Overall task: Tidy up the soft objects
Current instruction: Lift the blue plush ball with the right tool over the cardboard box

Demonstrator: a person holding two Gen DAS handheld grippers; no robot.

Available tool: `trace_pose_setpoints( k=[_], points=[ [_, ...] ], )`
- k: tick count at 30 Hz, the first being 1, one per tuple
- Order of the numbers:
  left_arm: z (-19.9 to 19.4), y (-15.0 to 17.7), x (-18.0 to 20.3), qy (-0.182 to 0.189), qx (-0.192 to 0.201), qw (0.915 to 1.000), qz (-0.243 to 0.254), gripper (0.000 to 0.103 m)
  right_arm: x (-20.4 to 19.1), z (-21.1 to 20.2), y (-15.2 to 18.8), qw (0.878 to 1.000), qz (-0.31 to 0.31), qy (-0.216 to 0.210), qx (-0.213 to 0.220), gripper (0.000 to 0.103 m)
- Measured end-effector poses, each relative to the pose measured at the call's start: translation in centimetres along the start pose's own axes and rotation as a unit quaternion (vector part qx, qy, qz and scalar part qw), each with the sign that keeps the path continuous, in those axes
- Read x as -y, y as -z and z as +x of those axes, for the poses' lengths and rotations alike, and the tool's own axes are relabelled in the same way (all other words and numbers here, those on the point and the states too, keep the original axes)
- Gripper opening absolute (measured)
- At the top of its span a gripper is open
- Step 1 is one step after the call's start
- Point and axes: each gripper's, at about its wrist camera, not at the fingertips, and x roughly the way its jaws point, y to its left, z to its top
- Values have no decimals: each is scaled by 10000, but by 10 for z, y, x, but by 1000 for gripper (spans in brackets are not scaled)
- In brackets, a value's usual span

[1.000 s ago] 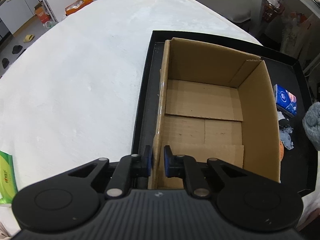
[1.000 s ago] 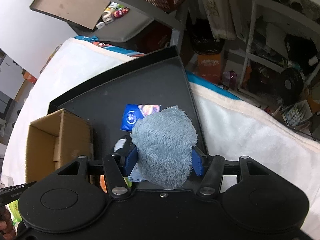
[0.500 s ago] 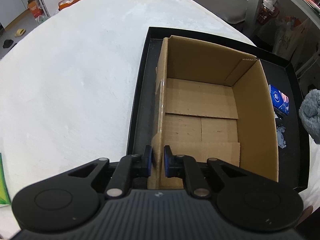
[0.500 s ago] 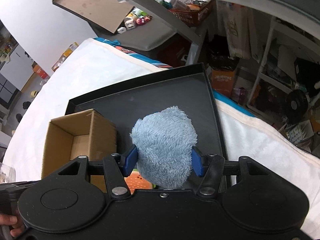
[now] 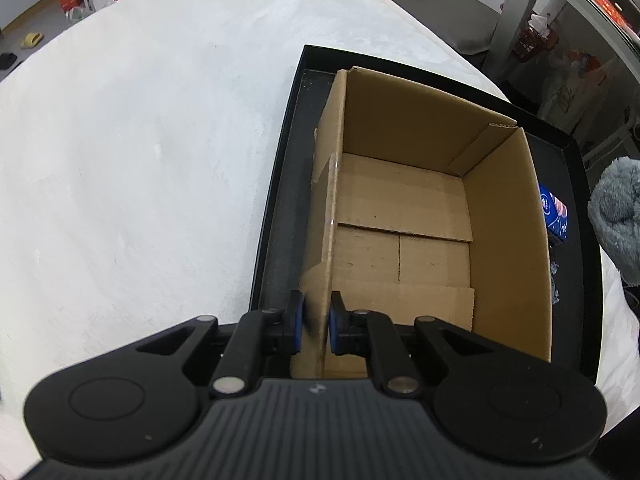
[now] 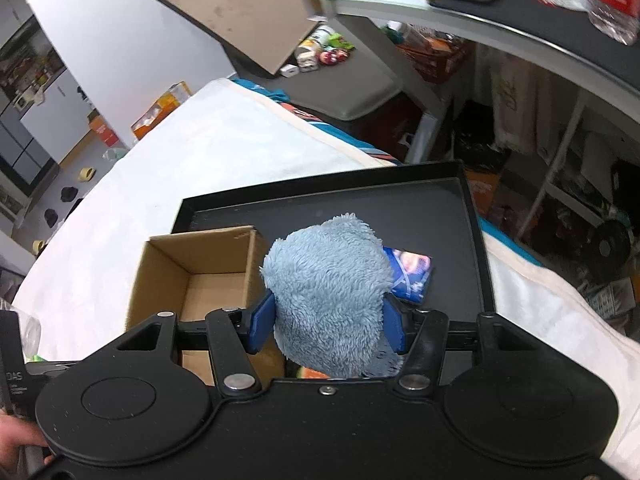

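An open, empty cardboard box [image 5: 404,216] [image 6: 200,280] stands inside a shallow black tray [image 5: 276,200] [image 6: 440,216]. My left gripper [image 5: 315,326] is shut on the box's near left wall, pinching the cardboard between its blue pads. A fluffy grey-blue plush [image 6: 328,292] is held up above the tray with my right gripper [image 6: 328,326] shut on it; in the left wrist view the same plush [image 5: 616,216] hangs at the right edge, just right of the box. A blue tissue pack [image 5: 554,216] [image 6: 412,276] lies on the tray beside the box.
The tray sits on a white fleecy cover [image 5: 140,152] over a wide surface. Small light and orange items [image 5: 554,284] lie on the tray by the box's right wall. A grey desk [image 6: 480,40] and cluttered shelves [image 6: 560,160] stand beyond the tray.
My right gripper has risen with the plush and swung toward the box, uncovering the tissue pack. The left gripper stays clamped on the box wall, its view tilting slightly.
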Motion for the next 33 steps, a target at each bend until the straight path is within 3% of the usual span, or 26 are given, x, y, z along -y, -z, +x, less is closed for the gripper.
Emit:
trace_pose_setpoints(
  k=[8, 20, 33],
  points=[
    [3, -5, -5, 91, -117, 9998, -128, 13, -41, 6, -3, 9989, -473, 11, 0, 54],
    [13, -12, 2, -270, -418, 9978, -440, 13, -87, 17, 1, 9922, -1242, 41, 0, 54],
    [17, -12, -2, -302, -433, 9960, -724, 13, -124, 36, 2, 9793, -2021, -39, -76, 54]
  ],
)
